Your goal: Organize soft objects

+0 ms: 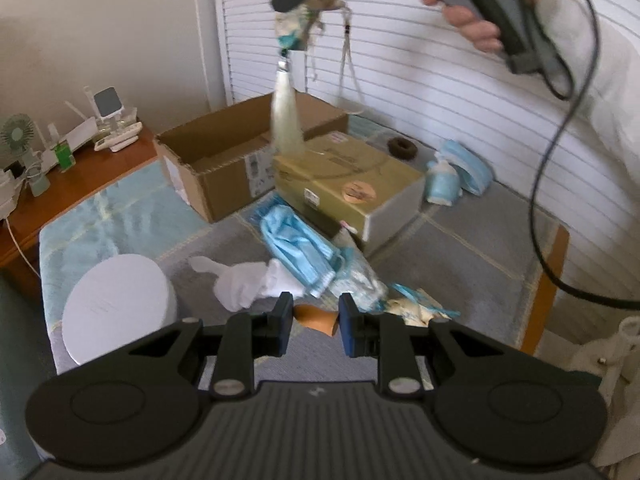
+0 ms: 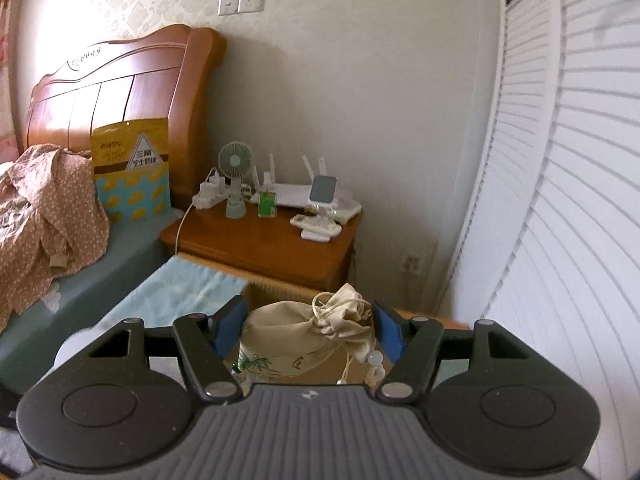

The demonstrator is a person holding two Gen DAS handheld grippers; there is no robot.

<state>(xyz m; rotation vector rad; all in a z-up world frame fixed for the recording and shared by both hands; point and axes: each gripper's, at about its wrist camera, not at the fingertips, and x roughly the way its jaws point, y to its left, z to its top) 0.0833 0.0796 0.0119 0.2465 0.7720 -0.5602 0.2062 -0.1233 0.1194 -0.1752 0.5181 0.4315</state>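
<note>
Left wrist view: left gripper [image 1: 313, 322] has its fingers pinching an orange-brown piece [image 1: 316, 318], partly hidden behind the pads.
Right gripper [image 2: 307, 330]: fingers clamped on a cream drawstring pouch [image 2: 308, 334], raised above the open cardboard box [image 1: 224, 156].
Pouch base: cut off by the gripper body.
Surface [image 1: 460, 240]: blue face masks [image 1: 300, 248], white glove [image 1: 248, 280].
Blur: tassel [image 1: 285, 120] and cords smeared.

The left gripper [image 1: 313, 322] points steeply down, its jaws drawn close together with nothing gripped. At its one o'clock, raised well above, a hand [image 1: 476, 20] carries the right gripper [image 2: 308, 330], jaws set wide around a drawstring pouch [image 2: 316, 330].
</note>
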